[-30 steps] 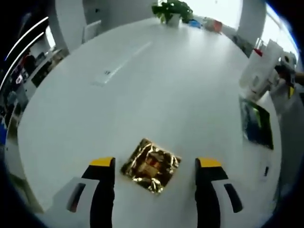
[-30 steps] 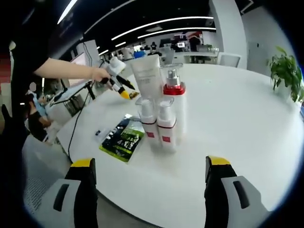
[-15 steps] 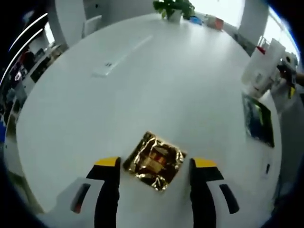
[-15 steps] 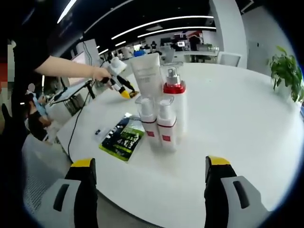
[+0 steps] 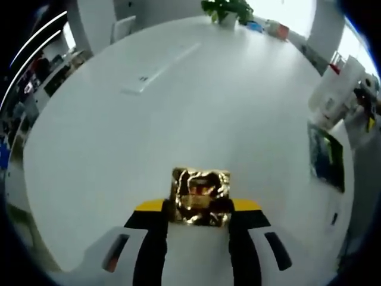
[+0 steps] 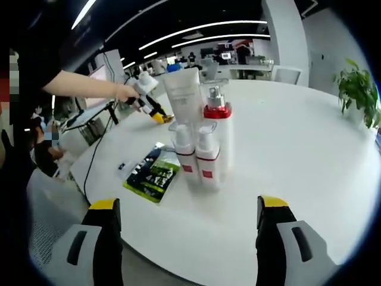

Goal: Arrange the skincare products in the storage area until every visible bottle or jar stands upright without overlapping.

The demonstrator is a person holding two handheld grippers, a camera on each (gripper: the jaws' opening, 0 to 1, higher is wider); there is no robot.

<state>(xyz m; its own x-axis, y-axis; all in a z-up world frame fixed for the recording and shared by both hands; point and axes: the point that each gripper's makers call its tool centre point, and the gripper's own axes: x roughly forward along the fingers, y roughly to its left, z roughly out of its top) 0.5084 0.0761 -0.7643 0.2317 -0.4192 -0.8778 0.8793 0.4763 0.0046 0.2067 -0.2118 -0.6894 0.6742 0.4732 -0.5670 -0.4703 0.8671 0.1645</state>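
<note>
Gold foil, crinkled and flat, makes up the sachet [image 5: 200, 197] on the white table [image 5: 178, 101]; in the left gripper view it sits between the yellow tips of the left gripper [image 5: 197, 207], its near corners overlapping both tips, so the jaws look closed onto its edges, though whether they truly bite or only touch it I cannot tell for sure; it lies well apart from the cluster of upright products [image 6: 201, 134], which stands near the table edge in the right gripper view, two small red-banded bottles [image 6: 200, 156] in front, a red-collared pump bottle [image 6: 218, 122] and a tall white tube [image 6: 184, 95] behind; a green-and-black packet [image 6: 152, 173] lies flat just beside them.

Risk, as I judge it: the foil is thin and slippery and is caught only by its near end, so it may buckle, slide out, or stay on the table when lifted; a packet this limp may also fail to stand upright once set down; carried to the cluster, it could knock the light bottles, which stand touching one another, and topple them.

Right gripper [image 6: 189, 211] hangs with jaws wide apart, empty, short of the bottles and aimed at them.
</note>
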